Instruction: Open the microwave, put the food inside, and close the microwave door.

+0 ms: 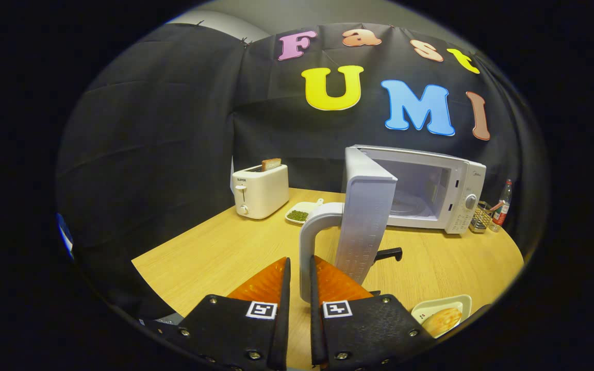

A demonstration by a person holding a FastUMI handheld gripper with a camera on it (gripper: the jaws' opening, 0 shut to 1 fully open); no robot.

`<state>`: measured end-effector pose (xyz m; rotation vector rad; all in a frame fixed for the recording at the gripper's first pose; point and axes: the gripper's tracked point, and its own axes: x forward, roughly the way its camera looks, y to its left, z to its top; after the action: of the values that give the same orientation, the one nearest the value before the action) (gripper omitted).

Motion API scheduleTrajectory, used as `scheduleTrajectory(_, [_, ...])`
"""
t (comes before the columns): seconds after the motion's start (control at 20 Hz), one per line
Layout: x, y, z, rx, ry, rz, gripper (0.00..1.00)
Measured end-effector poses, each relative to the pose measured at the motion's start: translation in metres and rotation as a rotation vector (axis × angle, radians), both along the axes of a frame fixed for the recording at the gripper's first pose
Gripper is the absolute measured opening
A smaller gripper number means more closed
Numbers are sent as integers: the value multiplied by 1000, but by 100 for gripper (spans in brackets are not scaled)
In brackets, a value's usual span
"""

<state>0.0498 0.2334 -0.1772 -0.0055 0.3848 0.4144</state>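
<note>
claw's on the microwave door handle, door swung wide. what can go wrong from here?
1. The claw looks closed on the door handle; a skewed pull could slip off or drag the microwave.
2. The door swings over a black handle on the table.
3. The food dish sits beside the claw; retreating could bump it.

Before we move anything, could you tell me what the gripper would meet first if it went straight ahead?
The gripper already has the microwave door's handle between its jaws, apparently closed on it; going on, it would likely push into the open door.
</note>
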Motion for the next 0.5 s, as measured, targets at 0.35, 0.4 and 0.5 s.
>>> scheduleTrajectory(0.35, [-2,61,-3,24,41,122,17])
scheduleTrajectory(0.4, [-1,67,-4,20,43,133,17])
scheduleTrajectory(0.5, [-1,74,-3,14,39,150,17])
